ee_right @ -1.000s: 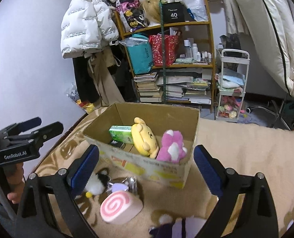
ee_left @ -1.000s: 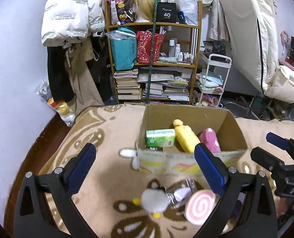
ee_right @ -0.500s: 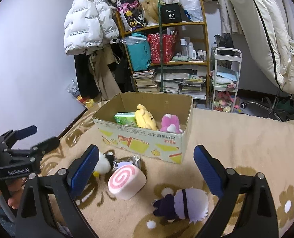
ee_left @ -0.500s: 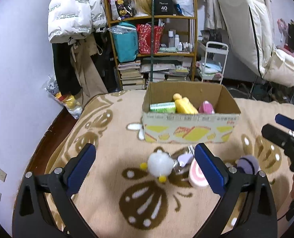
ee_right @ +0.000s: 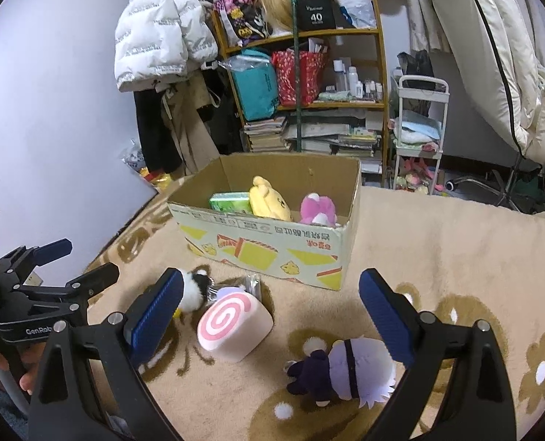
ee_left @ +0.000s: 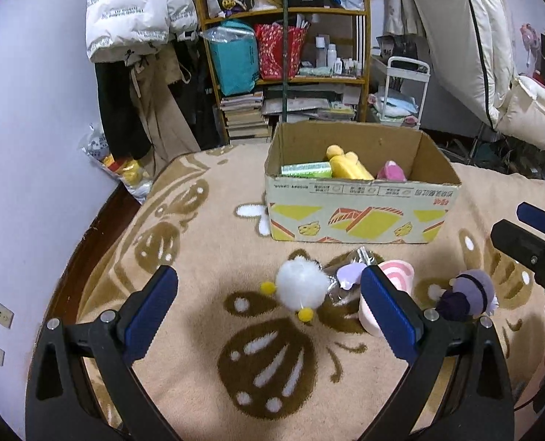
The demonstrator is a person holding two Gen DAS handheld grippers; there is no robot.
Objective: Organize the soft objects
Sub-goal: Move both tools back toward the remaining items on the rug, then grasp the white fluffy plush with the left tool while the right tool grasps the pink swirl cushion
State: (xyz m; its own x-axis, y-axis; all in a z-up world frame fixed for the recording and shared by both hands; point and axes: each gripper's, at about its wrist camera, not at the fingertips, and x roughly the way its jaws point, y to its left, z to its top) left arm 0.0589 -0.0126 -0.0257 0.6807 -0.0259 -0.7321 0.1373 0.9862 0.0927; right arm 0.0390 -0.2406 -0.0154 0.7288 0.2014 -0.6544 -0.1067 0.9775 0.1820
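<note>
Cardboard box (ee_right: 272, 253) holds three items; swirl-roll plush (ee_right: 234, 325), white pompom (ee_left: 301, 286), purple doll (ee_right: 349, 371) remain at 6 o'clock. Both claws wide, empty.

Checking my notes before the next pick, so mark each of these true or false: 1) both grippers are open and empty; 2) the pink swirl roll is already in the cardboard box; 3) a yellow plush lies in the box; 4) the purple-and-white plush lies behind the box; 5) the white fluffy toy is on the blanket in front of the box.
1) True: the left gripper and right gripper both stand open, holding nothing.
2) False: the pink swirl roll lies on the blanket, outside the cardboard box.
3) True: the yellow plush lies inside, next to a pink plush.
4) False: the purple-and-white plush lies in front of the box, near the right gripper.
5) True: the white fluffy toy lies there.
</note>
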